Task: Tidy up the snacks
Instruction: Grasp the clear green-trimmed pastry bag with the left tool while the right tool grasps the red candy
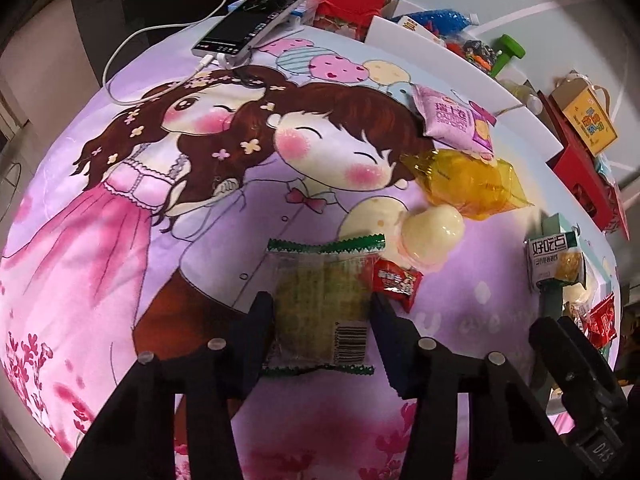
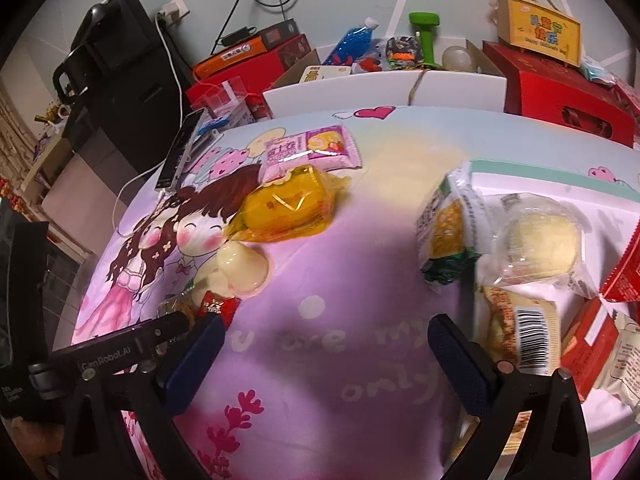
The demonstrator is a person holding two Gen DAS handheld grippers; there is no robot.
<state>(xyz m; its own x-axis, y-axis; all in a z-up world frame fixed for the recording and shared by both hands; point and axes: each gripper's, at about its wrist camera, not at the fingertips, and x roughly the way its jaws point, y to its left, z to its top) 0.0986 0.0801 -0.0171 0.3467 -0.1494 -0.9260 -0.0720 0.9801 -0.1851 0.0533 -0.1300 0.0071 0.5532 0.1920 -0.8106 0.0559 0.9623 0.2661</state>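
Observation:
My left gripper (image 1: 322, 306) has its fingers on both sides of a clear green-edged cake packet (image 1: 324, 300) lying on the cartoon cloth; the pads touch its sides. A small red candy (image 1: 394, 280), a cream jelly cup (image 1: 430, 230), a yellow packet (image 1: 468, 182) and a pink packet (image 1: 456, 120) lie beyond it. My right gripper (image 2: 324, 340) is open and empty above the cloth. To its right a white tray (image 2: 560, 180) holds several snacks: a cream bun packet (image 2: 536, 240), a green-and-yellow packet (image 2: 444, 232), a barcode packet (image 2: 524, 332).
A phone (image 1: 252, 20) on a white cable lies at the table's far edge. Red boxes (image 2: 560, 92), a white box (image 2: 380, 88) with a blue bottle and a green dumbbell stand behind the table. A black office chair (image 2: 116, 72) is at far left.

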